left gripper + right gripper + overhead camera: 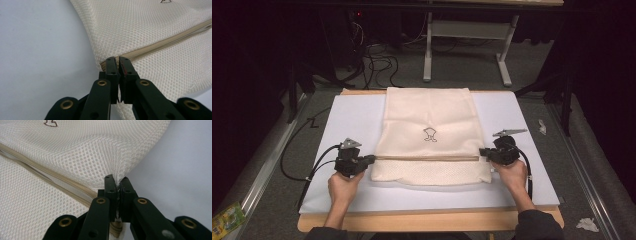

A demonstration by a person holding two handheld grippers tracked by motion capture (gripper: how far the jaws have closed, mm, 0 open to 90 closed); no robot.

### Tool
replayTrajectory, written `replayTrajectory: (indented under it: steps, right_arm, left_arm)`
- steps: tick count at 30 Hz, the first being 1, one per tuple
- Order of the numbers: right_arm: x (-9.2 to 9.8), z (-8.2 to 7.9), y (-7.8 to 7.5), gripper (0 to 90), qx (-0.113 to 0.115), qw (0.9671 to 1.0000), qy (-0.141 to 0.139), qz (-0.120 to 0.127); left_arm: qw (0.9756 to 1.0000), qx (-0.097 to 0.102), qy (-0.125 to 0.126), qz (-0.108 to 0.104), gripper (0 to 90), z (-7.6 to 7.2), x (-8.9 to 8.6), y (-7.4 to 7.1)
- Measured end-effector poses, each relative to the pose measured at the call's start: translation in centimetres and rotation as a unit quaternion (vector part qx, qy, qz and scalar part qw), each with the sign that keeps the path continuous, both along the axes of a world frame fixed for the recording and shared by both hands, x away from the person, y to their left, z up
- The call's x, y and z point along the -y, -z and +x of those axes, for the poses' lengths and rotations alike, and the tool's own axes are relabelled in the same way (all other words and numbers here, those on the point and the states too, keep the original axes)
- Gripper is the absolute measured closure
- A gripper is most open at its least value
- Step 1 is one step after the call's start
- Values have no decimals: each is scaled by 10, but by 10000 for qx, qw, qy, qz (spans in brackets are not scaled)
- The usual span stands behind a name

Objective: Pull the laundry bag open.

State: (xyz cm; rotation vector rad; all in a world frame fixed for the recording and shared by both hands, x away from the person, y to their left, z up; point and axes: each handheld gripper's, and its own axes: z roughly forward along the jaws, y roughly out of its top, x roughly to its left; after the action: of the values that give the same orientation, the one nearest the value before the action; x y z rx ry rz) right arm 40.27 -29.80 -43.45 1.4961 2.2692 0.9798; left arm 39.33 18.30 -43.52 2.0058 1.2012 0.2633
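A cream mesh bag (pixel 428 125) lies flat on the white board (pixel 352 117), with a small dark emblem (pixel 430 134) at its middle and a beige zipper (pixel 427 158) running across near its front edge. My left gripper (pixel 372 159) is shut on the bag's left edge at the zipper's end; the left gripper view shows the jaws (pixel 117 61) pinched on the mesh bag (pixel 140 30). On the opposite side, my right gripper (pixel 482 152) is shut on the right edge, where the mesh bag (pixel 75 152) bunches up between the jaws (pixel 117 181) beside the zipper (pixel 57 183).
The board rests on a wooden tabletop (pixel 427 220) whose front edge runs just behind my forearms. Cables (pixel 307 172) trail off the board's left side. A white table frame (pixel 467 45) stands beyond on the grey floor, with scraps (pixel 587 224) at the right.
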Motion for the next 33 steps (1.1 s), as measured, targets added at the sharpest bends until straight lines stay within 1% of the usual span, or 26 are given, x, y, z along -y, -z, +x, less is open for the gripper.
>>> replayTrajectory:
  steps: [1,4,9,12,16,19,22,26,29,31,33]
  right_arm:
    - [-1,-1,0,883,-42,10000,10,-5]
    - [-2,-2,0,879,0,10000,-12,-62]
    - [-3,-3,0,866,-27,10000,-1,-46]
    - [-4,-3,1,856,10,10000,-16,-86]
    - [-7,-2,4,839,-35,9998,-47,-166]
    - [-9,-3,5,822,-48,9997,-41,-215]
    - [-9,-3,5,786,-43,9998,-29,-216]
    - [-8,-3,5,686,-23,9999,12,-170]
    - [-8,-3,4,619,6,9998,54,-169]
    - [-8,-4,3,574,67,9998,75,-192]
    - [-8,-5,1,534,147,9997,103,-182]
  left_arm:
    - [10000,-17,0,5,871,0,0,1]
    - [9999,-65,29,72,871,0,1,4]
    - [9999,-97,53,96,869,0,2,5]
    - [9999,-81,69,104,865,0,3,8]
    - [9997,-188,73,105,863,2,3,15]
    - [9997,-194,84,112,862,3,3,15]
    - [9998,-187,75,76,854,3,2,14]
    - [9998,-183,82,50,818,3,0,12]
    - [9999,-131,61,-10,775,2,-1,10]
    - [9999,-96,54,-59,747,2,-2,9]
    - [9999,-35,48,-132,696,2,-4,7]
